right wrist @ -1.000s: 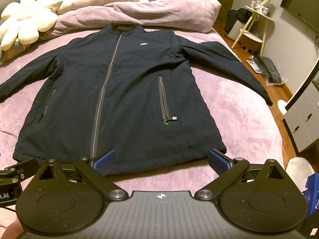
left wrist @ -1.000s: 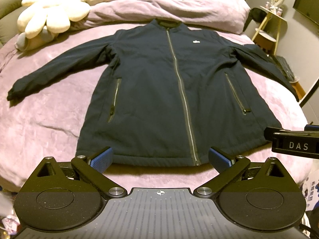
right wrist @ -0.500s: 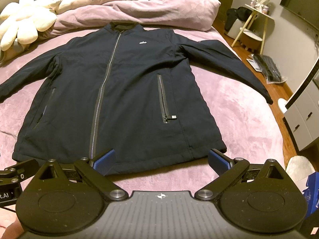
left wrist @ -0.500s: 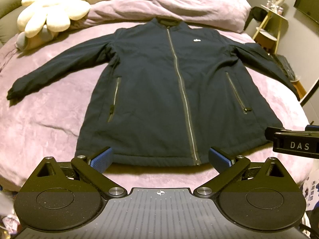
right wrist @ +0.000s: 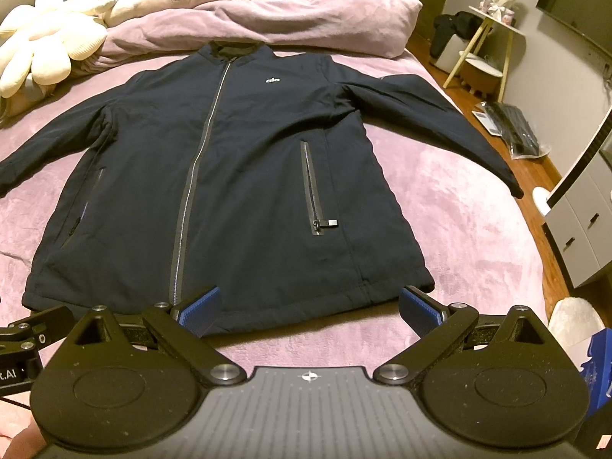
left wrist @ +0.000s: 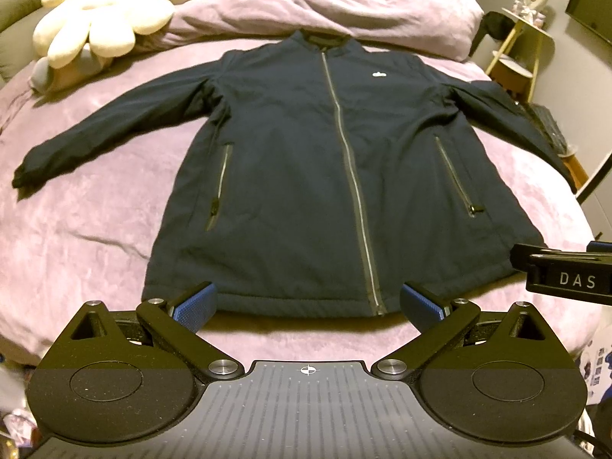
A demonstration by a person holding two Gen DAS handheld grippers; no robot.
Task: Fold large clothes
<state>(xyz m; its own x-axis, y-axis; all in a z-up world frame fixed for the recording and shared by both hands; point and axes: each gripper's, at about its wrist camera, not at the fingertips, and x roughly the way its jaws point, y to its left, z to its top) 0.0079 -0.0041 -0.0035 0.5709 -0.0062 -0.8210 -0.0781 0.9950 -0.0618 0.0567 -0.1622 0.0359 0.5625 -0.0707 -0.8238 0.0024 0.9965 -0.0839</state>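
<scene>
A dark navy zip-up jacket (left wrist: 306, 176) lies flat and face up on the purple bed (left wrist: 84, 237), collar far, hem near, both sleeves spread outward. The same jacket (right wrist: 237, 176) shows in the right wrist view with its right sleeve (right wrist: 432, 122) reaching toward the bed's edge. My left gripper (left wrist: 308, 304) hangs open just short of the hem, near the zip's bottom end. My right gripper (right wrist: 310, 308) is open too, over the hem's right half. Neither holds anything. The right gripper's body (left wrist: 566, 277) shows at the left view's right edge.
A rumpled purple duvet (left wrist: 325, 11) and a cream flower-shaped pillow (left wrist: 99, 19) lie at the bed's head. Right of the bed are a small side table (right wrist: 485, 38), a wooden floor (right wrist: 535, 168) with a bagged keyboard (right wrist: 516, 130), and white drawers (right wrist: 581, 225).
Both views have edged slightly forward and upward toward the jacket; the jacket itself has not moved and both grippers stay open.
</scene>
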